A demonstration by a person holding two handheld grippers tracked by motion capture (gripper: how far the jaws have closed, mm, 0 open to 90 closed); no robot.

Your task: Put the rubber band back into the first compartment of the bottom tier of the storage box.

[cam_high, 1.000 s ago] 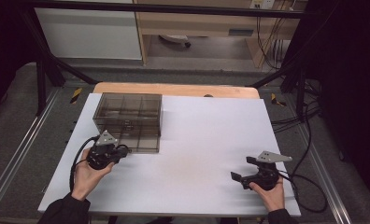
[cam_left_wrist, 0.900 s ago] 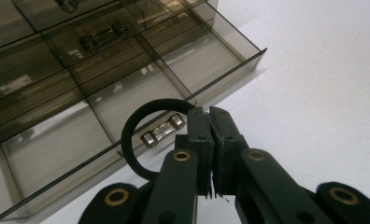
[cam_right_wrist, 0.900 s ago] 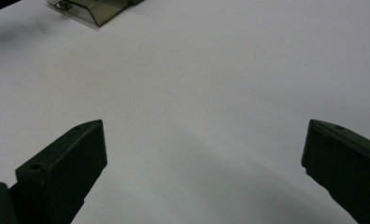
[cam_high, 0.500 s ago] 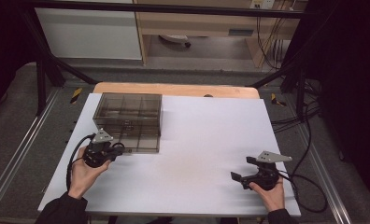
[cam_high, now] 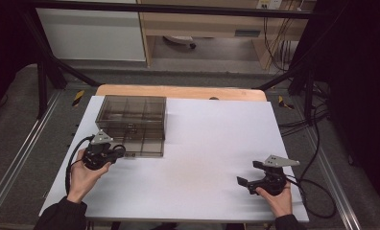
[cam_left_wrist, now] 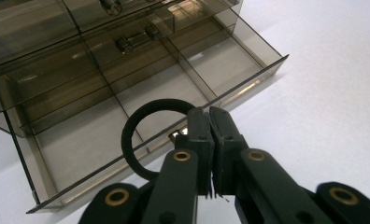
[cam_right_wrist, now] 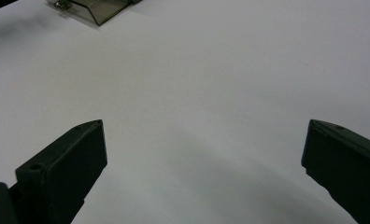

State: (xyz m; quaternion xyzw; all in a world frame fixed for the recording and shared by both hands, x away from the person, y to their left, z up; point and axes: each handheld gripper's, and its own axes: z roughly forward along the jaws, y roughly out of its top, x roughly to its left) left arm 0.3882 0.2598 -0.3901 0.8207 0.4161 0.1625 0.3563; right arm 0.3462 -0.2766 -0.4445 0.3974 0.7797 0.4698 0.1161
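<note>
A smoky transparent compartment box [cam_high: 130, 120] stands on the white table at the left rear. My left gripper [cam_high: 117, 152] sits at the box's front left corner, shut on a black rubber ring [cam_left_wrist: 127, 137]. In the left gripper view the jaws of this gripper [cam_left_wrist: 210, 114] pinch the ring's right side, and the ring hangs just over the front wall of the box [cam_left_wrist: 80, 84]. My right gripper [cam_high: 249, 173] rests near the table's front right, open with nothing between its jaws. The right gripper view looks between the spread jaws of that gripper [cam_right_wrist: 205, 126] at bare white table.
Small metal parts [cam_left_wrist: 136, 39] lie in a far compartment of the box. A corner of the box [cam_right_wrist: 94, 11] shows far off in the right gripper view. The table [cam_high: 217, 139] has a wooden strip at its back edge, and cables [cam_high: 317, 187] trail off its right side.
My left gripper has shifted slightly left and toward the box's front with the ring. The right gripper has not moved.
</note>
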